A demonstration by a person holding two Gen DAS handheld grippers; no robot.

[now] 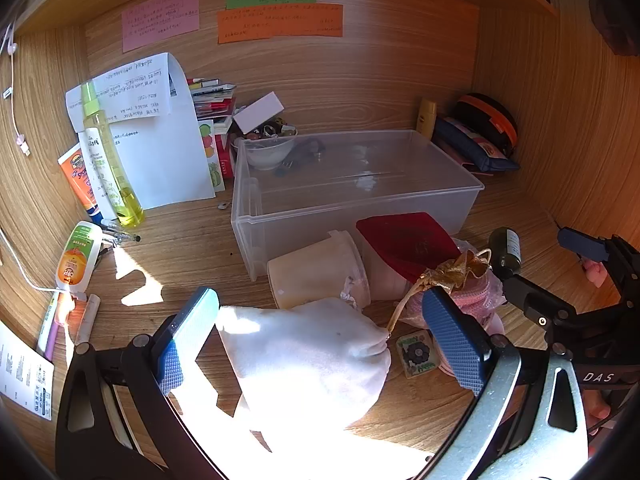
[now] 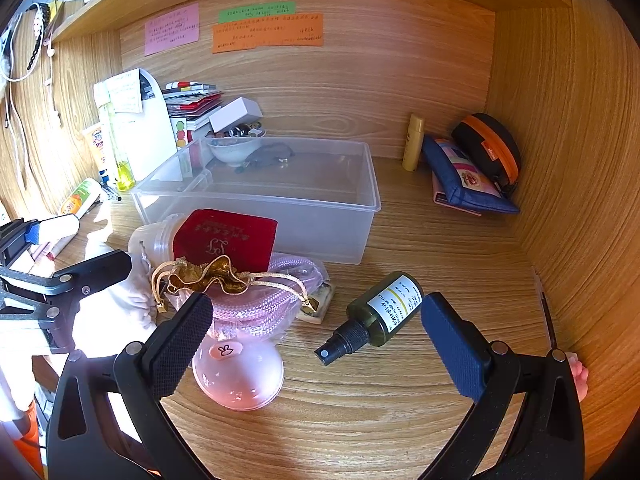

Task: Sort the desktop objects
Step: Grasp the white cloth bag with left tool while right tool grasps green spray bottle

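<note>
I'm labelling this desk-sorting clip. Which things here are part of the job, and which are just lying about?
Part of the job:
clear plastic bin
white cloth pouch, between the open left gripper fingers
dark spray bottle, lying between the open right gripper fingers
red velvet pouch

Lying about:
sticky notes on the back wall
white papers

We are seeing a wood-grain matt desk (image 2: pixel 400 420), a translucent smooth plastic bin (image 2: pixel 320 236), a red velvety cloth pouch (image 2: pixel 228 236), a white soft cloth bag (image 1: pixel 308 356), a shiny gold fabric pouch (image 2: pixel 208 276), pink woven rope (image 2: pixel 256 304), a glossy dark-green spray bottle (image 2: pixel 376 316) with paper label, a glossy pink dome (image 2: pixel 240 380), and textured rubbery gripper pads (image 2: pixel 452 344).
</note>
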